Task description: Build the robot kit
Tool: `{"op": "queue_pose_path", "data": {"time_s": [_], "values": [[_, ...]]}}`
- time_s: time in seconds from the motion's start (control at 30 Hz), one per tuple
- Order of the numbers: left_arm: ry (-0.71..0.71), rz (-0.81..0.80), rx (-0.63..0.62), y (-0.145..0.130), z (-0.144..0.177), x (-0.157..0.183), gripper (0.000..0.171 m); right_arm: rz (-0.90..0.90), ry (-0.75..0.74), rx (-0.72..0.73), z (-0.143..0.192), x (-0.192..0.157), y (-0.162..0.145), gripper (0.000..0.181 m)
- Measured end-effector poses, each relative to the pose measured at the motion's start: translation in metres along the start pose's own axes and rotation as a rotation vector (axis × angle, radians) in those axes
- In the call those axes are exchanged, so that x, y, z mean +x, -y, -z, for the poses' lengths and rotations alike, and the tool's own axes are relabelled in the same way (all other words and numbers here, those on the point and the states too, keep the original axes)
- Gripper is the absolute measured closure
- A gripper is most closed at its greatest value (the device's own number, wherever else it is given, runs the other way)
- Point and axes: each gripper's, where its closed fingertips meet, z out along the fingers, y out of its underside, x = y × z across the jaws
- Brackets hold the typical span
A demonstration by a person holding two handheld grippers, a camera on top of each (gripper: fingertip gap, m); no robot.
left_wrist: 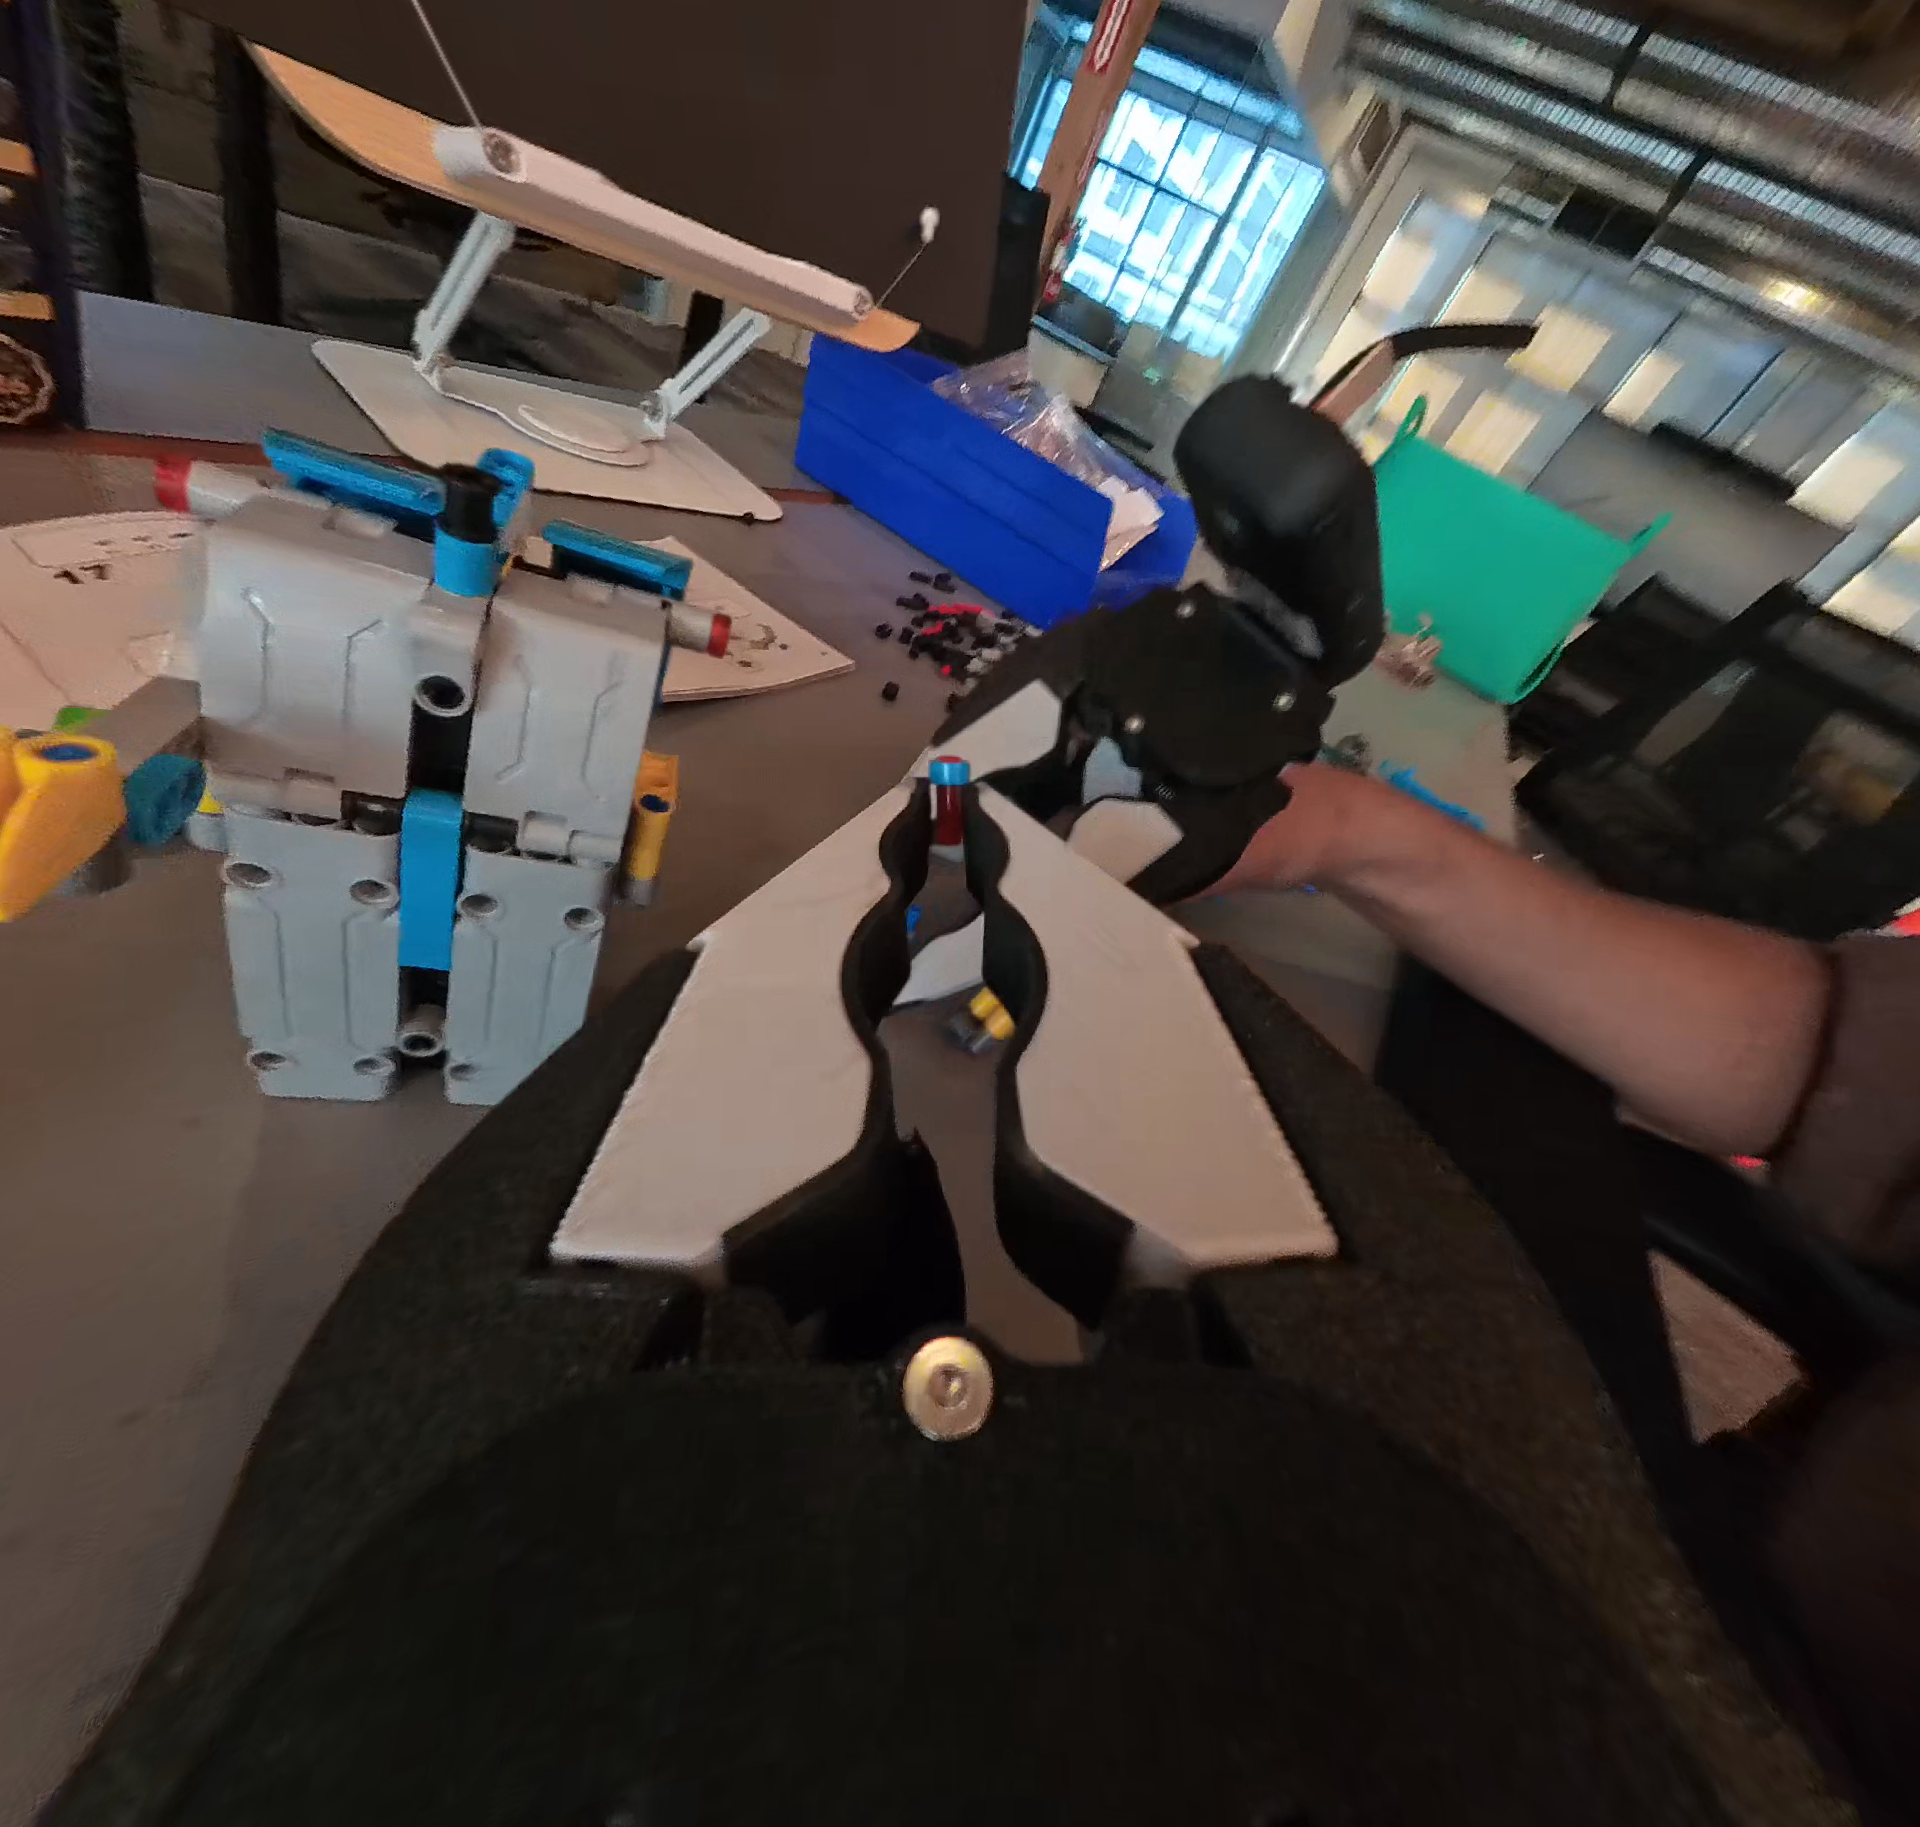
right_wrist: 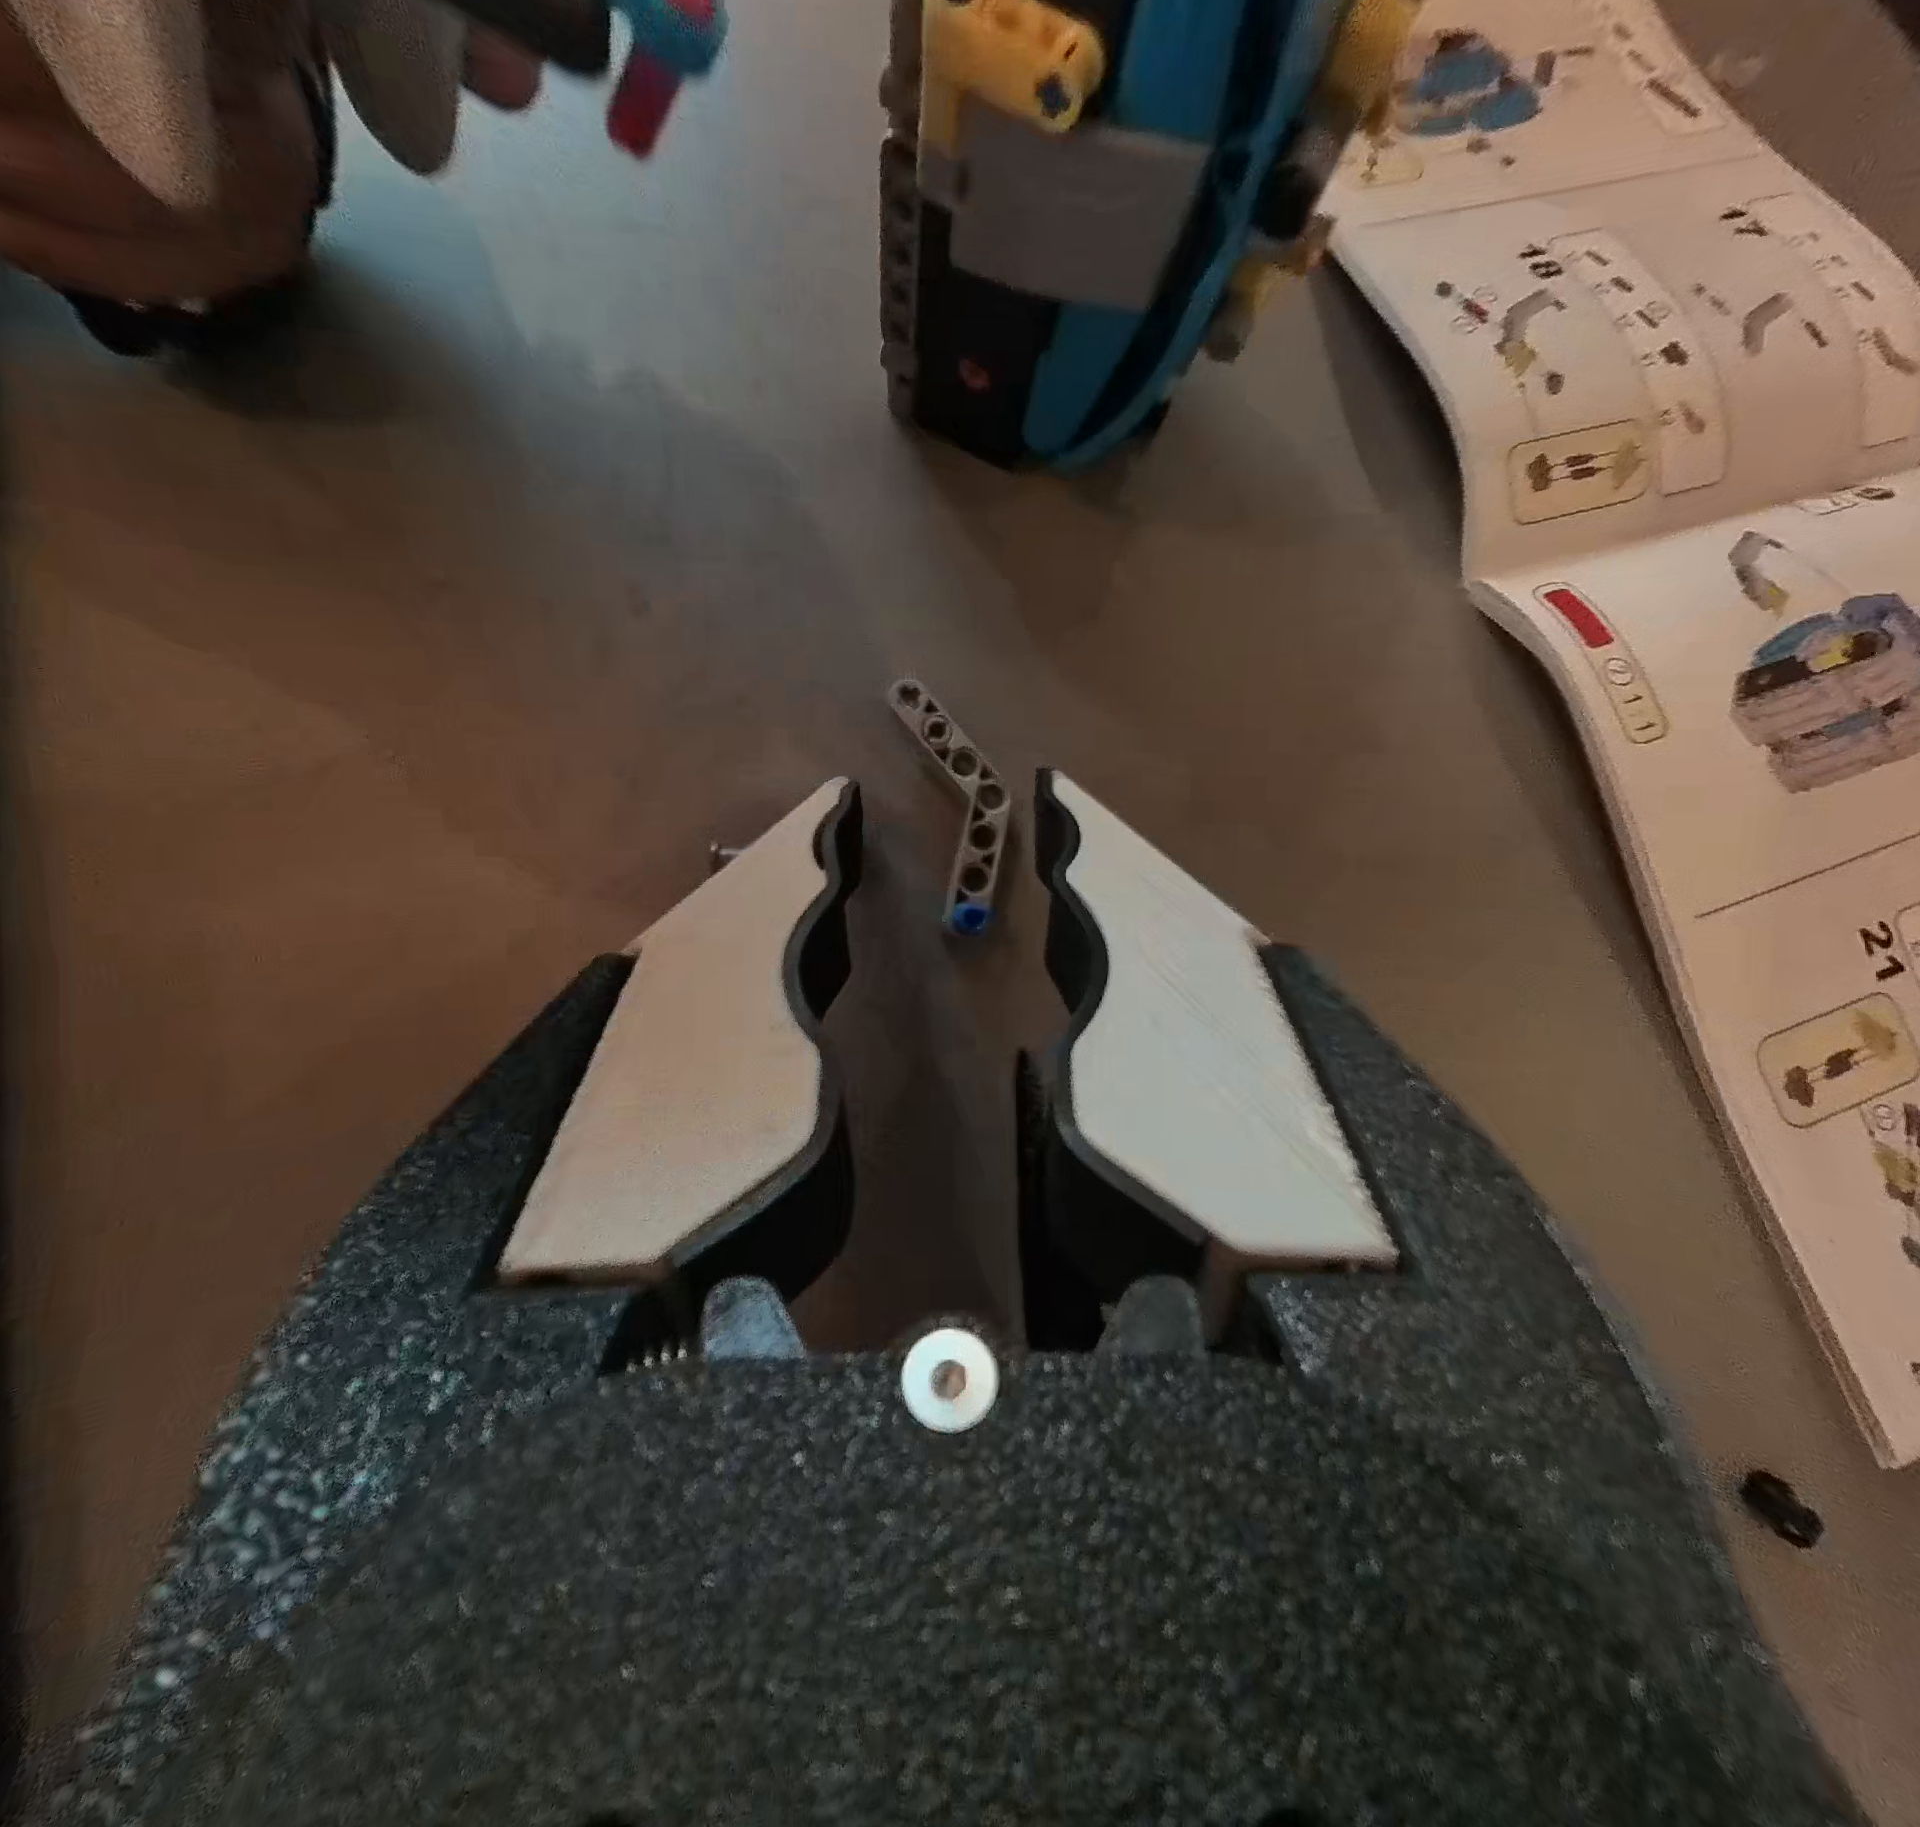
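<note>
Small red-and-blue plastic pin (left_wrist: pixel 948 809) is pinched upright in left gripper (left_wrist: pixel 945 821) at frame centre; right gripper (right_wrist: pixel 948 811) is spread, straddling bent grey holed beam (right_wrist: pixel 961 813) on grey table (right_wrist: pixel 416 634).

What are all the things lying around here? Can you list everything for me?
Brick model: one, grey and blue with yellow bits, standing on the table left of the left gripper.
Red and blue pin: one, pinched at the left gripper's tips.
Bent beam: one, grey with a blue pin at its end, flat on the table between the right gripper's open fingers.
Instruction booklet: one, white, open, right of the model.
Blue bin: one, behind, holding clear bags.
Small loose pins: many, black and red, by the bin.
Green tub: one, far right.
White stand: one, behind the model.
Left gripper: shut on the pin.
Right gripper: open.
</note>
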Motion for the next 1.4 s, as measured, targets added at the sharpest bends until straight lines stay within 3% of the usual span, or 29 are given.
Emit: {"op": "queue_pose_path", "data": {"time_s": [0.13, 0.27, 0.43, 0.57, 1.4], "values": [[-0.067, 0.077, 0.038, 0.006, 0.002, 0.006, 0.166, 0.042, -0.044, -0.009, -0.008, 0.001, 0.005, 0.165], [-0.091, 0.112, 0.042, 0.006, 0.002, 0.007, 0.166, 0.033, 0.027, -0.026, -0.008, -0.005, 0.007, 0.172], [-0.103, 0.137, 0.031, 0.004, 0.001, 0.007, 0.166, -0.079, 0.28, 0.182, 0.028, -0.042, 0.046, 0.173], [-0.103, 0.094, 0.003, 0.0, -0.002, 0.011, 0.166, -0.088, 0.3, 0.239, 0.043, -0.048, 0.058, 0.173], [-0.17, -0.116, -0.226, -0.04, -0.016, 0.04, 0.168, -0.06, 0.334, 0.145, 0.052, -0.053, 0.034, 0.173]]}}
